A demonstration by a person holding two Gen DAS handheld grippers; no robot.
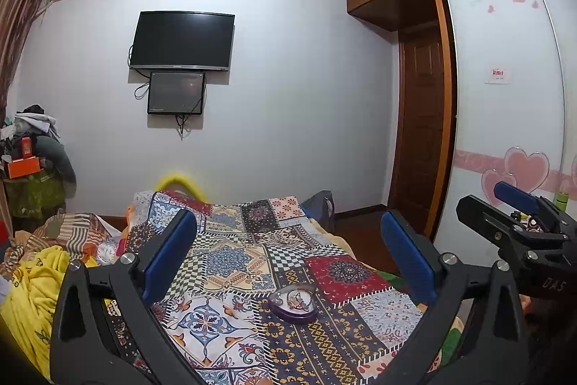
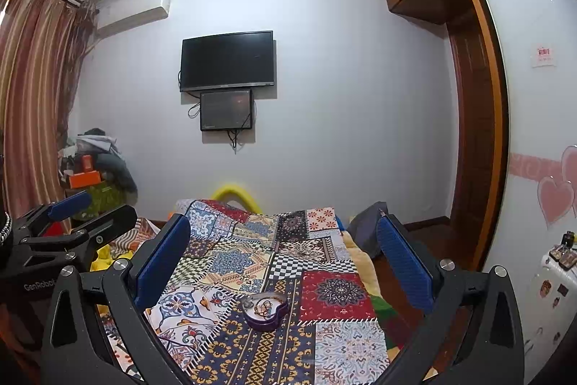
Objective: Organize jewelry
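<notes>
A purple heart-shaped jewelry box (image 1: pixel 294 306) lies on the patchwork bedspread (image 1: pixel 230 262), its lid off and small pieces of jewelry on its white lining. The right wrist view shows the same box (image 2: pixel 265 310) with a thin chain draped at its rim. My left gripper (image 1: pixel 288 255) hangs open above and just behind the box, holding nothing. My right gripper (image 2: pixel 285 258) is open too, with the box below the gap between its blue pads. Each gripper shows at the edge of the other's view: the right one (image 1: pixel 519 204), the left one (image 2: pixel 77 208).
The bed runs toward a white wall with a mounted TV (image 1: pixel 182 40) and a smaller screen below it. Yellow bedding (image 1: pixel 32 294) is heaped at left. A wardrobe with heart decals (image 1: pixel 505 118) and a wooden door stand at right. Clutter is piled in the far left corner.
</notes>
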